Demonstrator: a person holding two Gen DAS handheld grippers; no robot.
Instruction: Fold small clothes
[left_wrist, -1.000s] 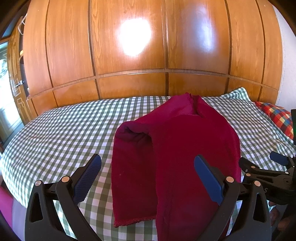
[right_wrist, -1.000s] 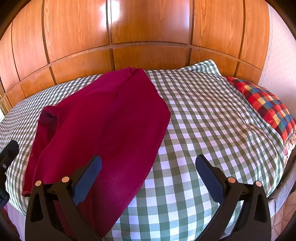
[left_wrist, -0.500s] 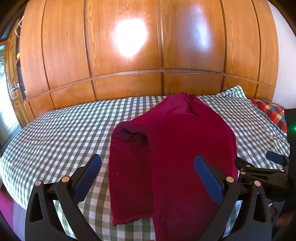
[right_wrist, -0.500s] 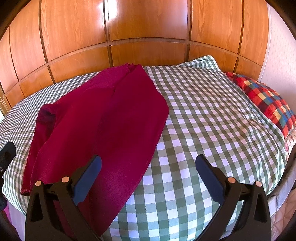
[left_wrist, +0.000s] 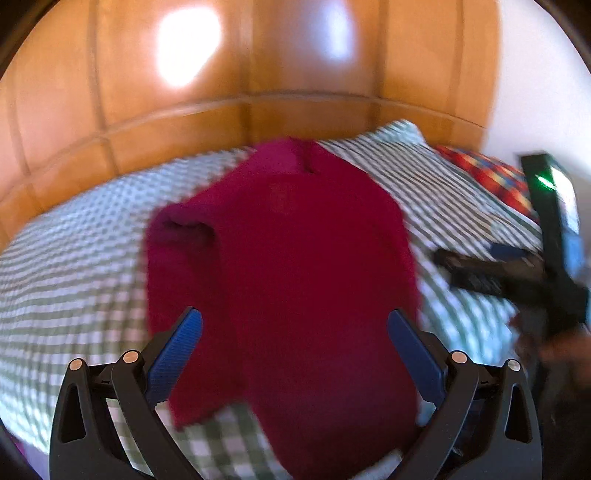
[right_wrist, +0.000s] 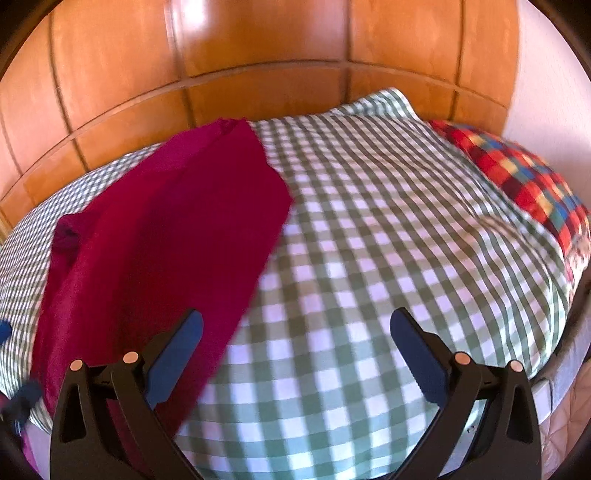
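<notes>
Dark red knit garment (left_wrist: 288, 266) is seen laid partly folded on green-white checked bedsheet (right_wrist: 388, 240), near edge hanging off. Left gripper (left_wrist: 293, 343) held spread above garment, nothing pinched. Right gripper (right_wrist: 295, 343) also spread, empty, over sheet beside garment's right edge. Left view blurred.

No readable text, label, brand, number or sign is being shown in either view; both pictures are being blurred by motion.
</notes>
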